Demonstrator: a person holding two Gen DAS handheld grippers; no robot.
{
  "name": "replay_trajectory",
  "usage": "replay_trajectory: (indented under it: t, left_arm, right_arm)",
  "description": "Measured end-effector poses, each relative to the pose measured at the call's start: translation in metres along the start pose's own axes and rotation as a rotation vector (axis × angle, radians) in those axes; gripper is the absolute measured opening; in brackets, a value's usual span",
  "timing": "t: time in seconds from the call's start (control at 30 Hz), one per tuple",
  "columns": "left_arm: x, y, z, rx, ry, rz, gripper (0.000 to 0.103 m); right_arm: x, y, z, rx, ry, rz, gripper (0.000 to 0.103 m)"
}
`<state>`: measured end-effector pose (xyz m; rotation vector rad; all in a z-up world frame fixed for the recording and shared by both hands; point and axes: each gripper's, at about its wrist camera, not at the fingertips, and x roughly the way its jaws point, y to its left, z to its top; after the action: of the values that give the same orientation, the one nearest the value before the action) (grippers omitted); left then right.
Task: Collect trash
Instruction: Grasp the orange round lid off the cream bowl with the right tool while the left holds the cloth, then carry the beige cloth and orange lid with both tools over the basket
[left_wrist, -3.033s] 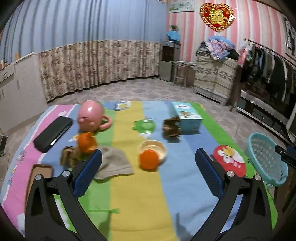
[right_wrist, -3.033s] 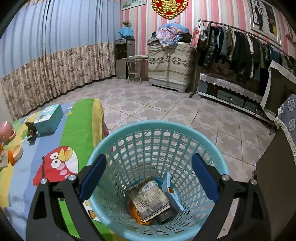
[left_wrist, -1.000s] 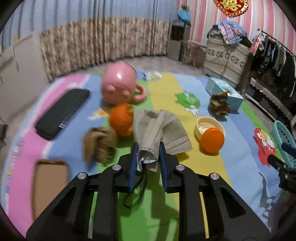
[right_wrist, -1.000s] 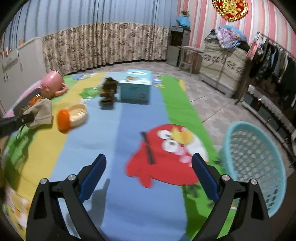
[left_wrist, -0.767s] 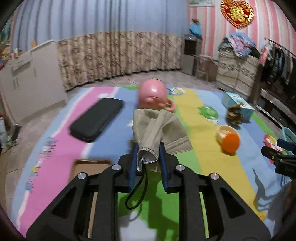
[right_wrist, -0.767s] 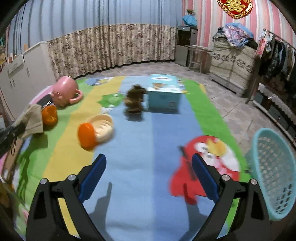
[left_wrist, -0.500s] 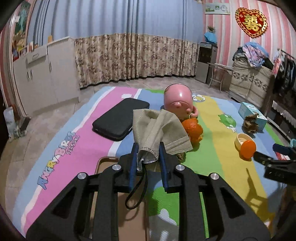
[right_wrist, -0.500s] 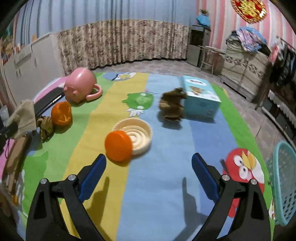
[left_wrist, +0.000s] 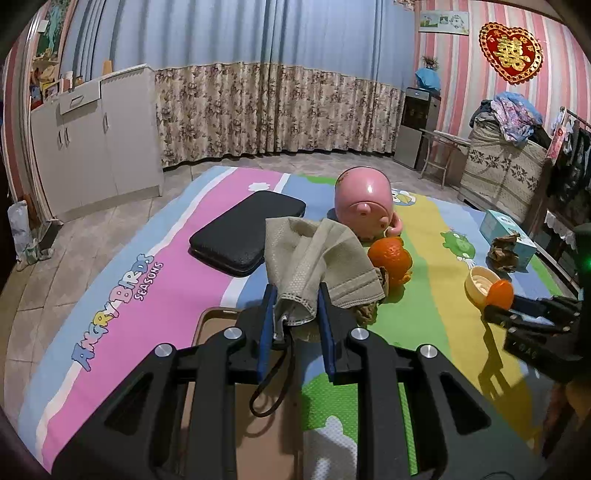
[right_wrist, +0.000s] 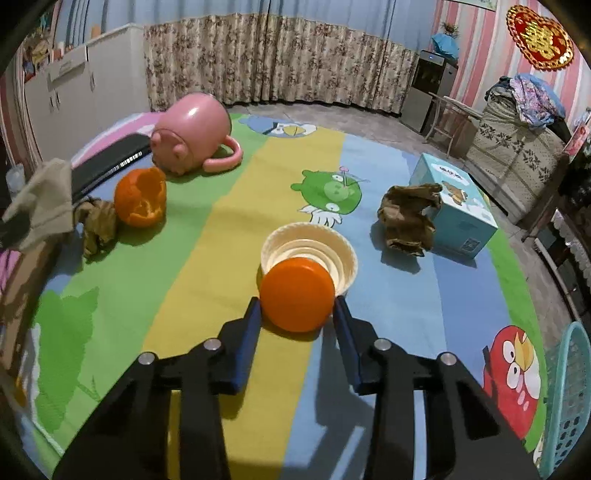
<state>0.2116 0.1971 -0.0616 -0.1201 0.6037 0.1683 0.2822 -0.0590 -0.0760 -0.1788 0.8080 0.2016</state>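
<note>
Right wrist view: right tongs (right_wrist: 297, 314) closing around the orange lid (right_wrist: 297, 299) just in front of the cream bowl (right_wrist: 309, 254). Left tongs (left_wrist: 295, 314) grip a beige face mask (left_wrist: 314, 266), lifted clear for binning.

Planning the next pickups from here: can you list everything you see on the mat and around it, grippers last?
mat: 1, striped cartoon print, on the floor
face mask: 1, beige, held off the mat
orange lid: 1, against the cream bowl
cream bowl: 1, mat centre
orange peel: 1, near pink mug
pink mug: 1, on its side
brown paper wads: 2, one by the blue box, one by the peel
blue box: 1
black case: 1
teal basket: 1, off the mat's edge
left gripper: shut on face mask
right gripper: fingers closing around orange lid
</note>
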Motion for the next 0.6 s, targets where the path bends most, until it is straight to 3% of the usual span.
replay_trajectory:
  t: [0.27,0.6]
  left_arm:
    - [0.001,-0.003,-0.001,-0.003,0.004,0.010,0.021]
    - [0.000,-0.011,0.002,0.032,0.013,0.028,0.021]
  right_arm:
    - [-0.031,-0.037,-0.005,0.119,-0.070,0.057,0.040]
    - [-0.071,-0.107,-0.037,0.209,-0.101,0.002,0.040]
